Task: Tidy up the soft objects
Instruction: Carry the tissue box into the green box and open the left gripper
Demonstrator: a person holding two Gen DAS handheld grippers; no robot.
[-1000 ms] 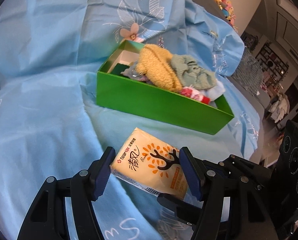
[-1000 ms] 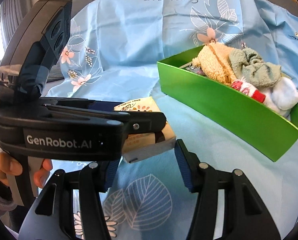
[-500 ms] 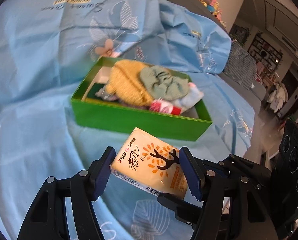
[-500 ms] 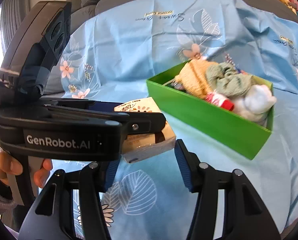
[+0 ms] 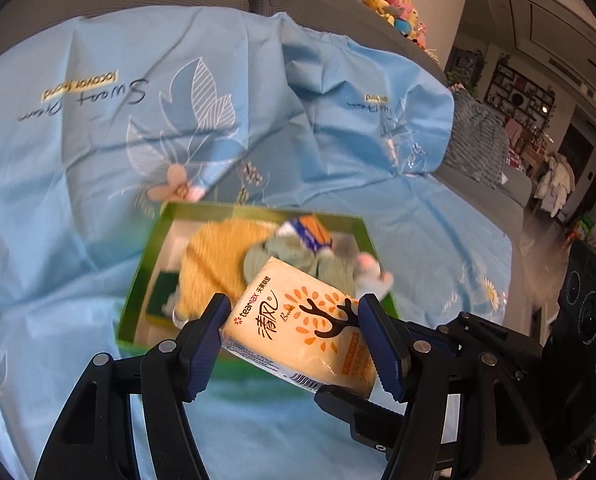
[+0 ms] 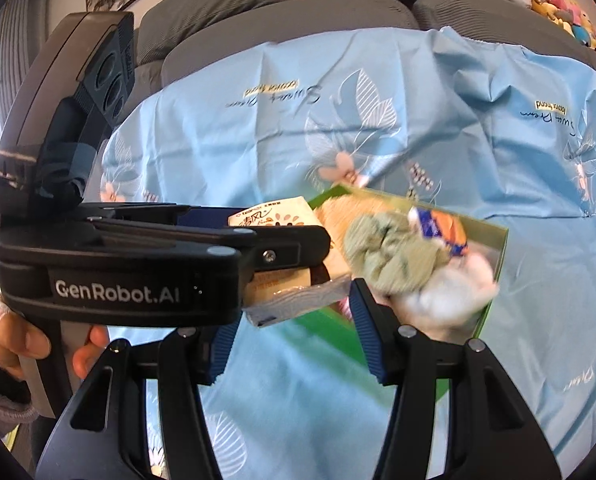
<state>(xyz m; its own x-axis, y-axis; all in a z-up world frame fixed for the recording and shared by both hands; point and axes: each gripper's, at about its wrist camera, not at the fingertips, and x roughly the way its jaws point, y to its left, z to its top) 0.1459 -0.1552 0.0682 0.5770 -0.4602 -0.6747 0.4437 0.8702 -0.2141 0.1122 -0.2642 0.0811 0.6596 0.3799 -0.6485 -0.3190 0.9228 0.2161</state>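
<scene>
Fingers (image 5: 371, 340) of your left gripper (image 5: 294, 344) clamp the tissue pack (image 5: 301, 328) by its 2 long sides above the green box (image 5: 138, 280), a light, squashy, slick-wrapped thing best held mid-body, while your right gripper (image 6: 292, 336) gapes empty.

A home living room: grey sofa (image 6: 282, 4) under a blue sheet (image 5: 98, 128), plush toys (image 5: 381, 0), display shelves (image 5: 521, 96).
</scene>
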